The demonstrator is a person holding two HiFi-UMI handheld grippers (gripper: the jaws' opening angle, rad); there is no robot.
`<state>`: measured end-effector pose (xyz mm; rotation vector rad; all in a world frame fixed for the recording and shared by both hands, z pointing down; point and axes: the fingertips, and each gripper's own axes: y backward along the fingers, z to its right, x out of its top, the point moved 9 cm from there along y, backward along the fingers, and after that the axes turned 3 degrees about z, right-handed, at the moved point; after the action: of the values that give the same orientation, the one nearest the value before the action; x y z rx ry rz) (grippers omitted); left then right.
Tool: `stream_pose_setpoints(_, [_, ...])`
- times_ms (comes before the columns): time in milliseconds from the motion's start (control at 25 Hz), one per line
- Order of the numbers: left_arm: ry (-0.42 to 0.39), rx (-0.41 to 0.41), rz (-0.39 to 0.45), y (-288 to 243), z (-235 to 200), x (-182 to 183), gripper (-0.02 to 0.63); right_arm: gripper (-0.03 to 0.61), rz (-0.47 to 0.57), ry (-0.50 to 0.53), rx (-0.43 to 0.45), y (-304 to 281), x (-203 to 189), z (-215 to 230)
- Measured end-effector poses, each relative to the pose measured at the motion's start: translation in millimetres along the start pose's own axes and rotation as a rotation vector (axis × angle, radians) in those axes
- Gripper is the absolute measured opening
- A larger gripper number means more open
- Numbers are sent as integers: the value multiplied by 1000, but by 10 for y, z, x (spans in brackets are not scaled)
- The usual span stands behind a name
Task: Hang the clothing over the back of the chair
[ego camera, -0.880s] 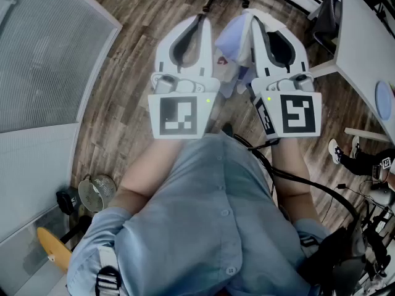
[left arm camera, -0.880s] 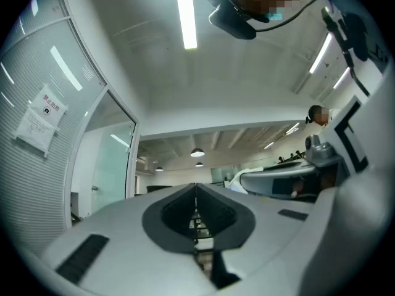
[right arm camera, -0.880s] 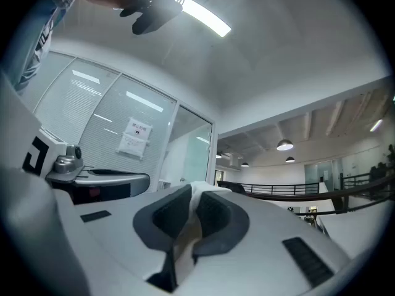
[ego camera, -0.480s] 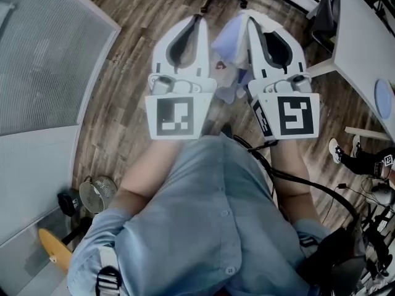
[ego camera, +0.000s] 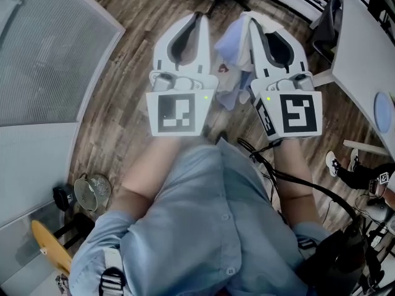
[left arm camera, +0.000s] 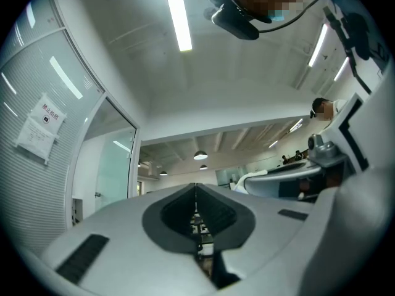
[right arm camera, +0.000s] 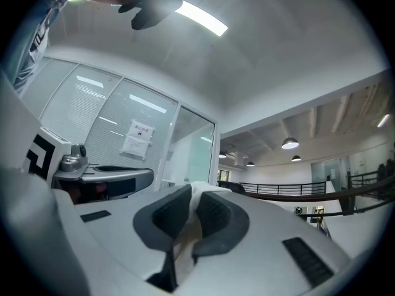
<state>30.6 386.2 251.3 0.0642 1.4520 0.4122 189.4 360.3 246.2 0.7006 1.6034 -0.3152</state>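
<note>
Head view: my left gripper (ego camera: 198, 18) and right gripper (ego camera: 250, 18) point forward side by side, the pale clothing (ego camera: 229, 43) bunched between them. Left gripper view: my jaws are pressed together, empty. Right gripper view: my jaws clamp a fold of that clothing.

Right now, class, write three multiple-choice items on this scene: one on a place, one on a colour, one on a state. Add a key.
1. What holds the clothing?
A the left hand-held gripper
B the right hand-held gripper
C neither

2. The person's shirt is:
A red
B black
C light blue

3. The left hand-held gripper is:
A shut and empty
B wide open
C shut on the clothing

Key:
1 B, the right gripper view shows cloth pinched between its jaws.
2 C, the head view shows the shirt light blue.
3 A, the left gripper view shows its jaws meeting with nothing between them.
</note>
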Motion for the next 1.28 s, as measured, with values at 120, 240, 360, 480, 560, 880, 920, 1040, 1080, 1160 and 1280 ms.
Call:
stream_pose_setpoints(120, [-2,6,6,-104,3,-3,12,26,-6,-6,4,-71,-24,87])
stream_pose_setpoints(240, [-3,3,-3,-215,-12,-57,12,26,-11,-11,5,-159,-66,158])
stream_pose_setpoints(360, [-2,-1,-15,-378,-91,-168,12,26,-26,-14,4,-323,-155,229])
stream_pose_setpoints(480, [-2,-12,-16,-629,-242,-289,12,26,-33,-22,-2,-575,-235,309])
stream_pose_setpoints(560, [12,-19,-10,-828,-359,-381,12,26,-33,-25,-10,-775,-291,369])
stream_pose_setpoints(880, [12,-72,-7,-1663,-941,-705,12,26,8,-14,-48,-1701,-445,618])
stream_pose_setpoints(920, [11,-78,-8,-1743,-1021,-739,12,26,9,-13,-50,-1819,-459,632])
stream_pose_setpoints(1040, [8,-97,2,-1976,-1254,-810,12,26,16,-9,-58,-2155,-492,663])
stream_pose_setpoints(1080, [8,-103,11,-2048,-1322,-826,12,26,20,-6,-61,-2256,-504,672])
stream_pose_setpoints(1160, [6,-116,24,-2174,-1432,-862,12,26,25,-2,-65,-2436,-521,692])
stream_pose_setpoints(1280, [21,-124,31,-2347,-1557,-919,12,26,15,10,-55,-2673,-539,715])
